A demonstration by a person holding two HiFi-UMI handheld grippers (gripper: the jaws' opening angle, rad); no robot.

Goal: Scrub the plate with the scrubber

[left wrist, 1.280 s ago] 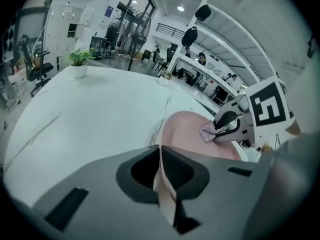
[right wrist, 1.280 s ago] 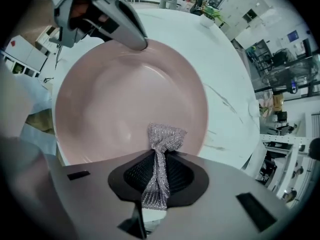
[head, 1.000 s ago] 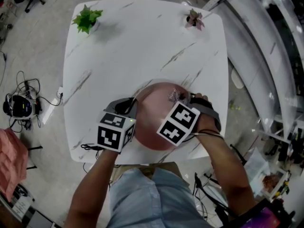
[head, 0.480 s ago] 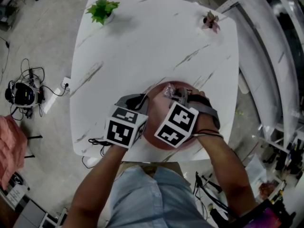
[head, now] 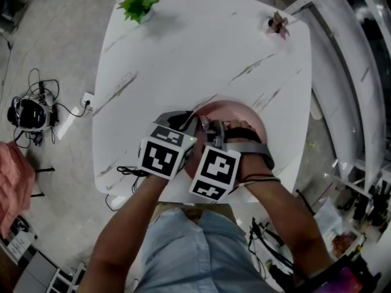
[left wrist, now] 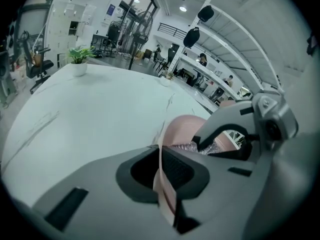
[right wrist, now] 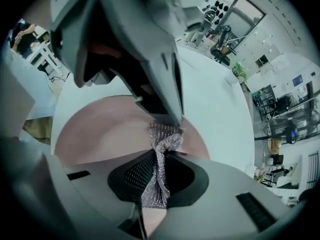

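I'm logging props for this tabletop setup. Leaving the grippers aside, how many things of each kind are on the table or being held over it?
Plate: 1
Scrubber: 1
Potted plants: 2
Total: 4

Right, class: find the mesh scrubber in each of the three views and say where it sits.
Head view: scrubber just below centre, over the pink plate.
Left gripper view: right of centre, in front of the plate.
Right gripper view: lower centre, clamped in the right gripper.
Shared landmark: the pink plate.
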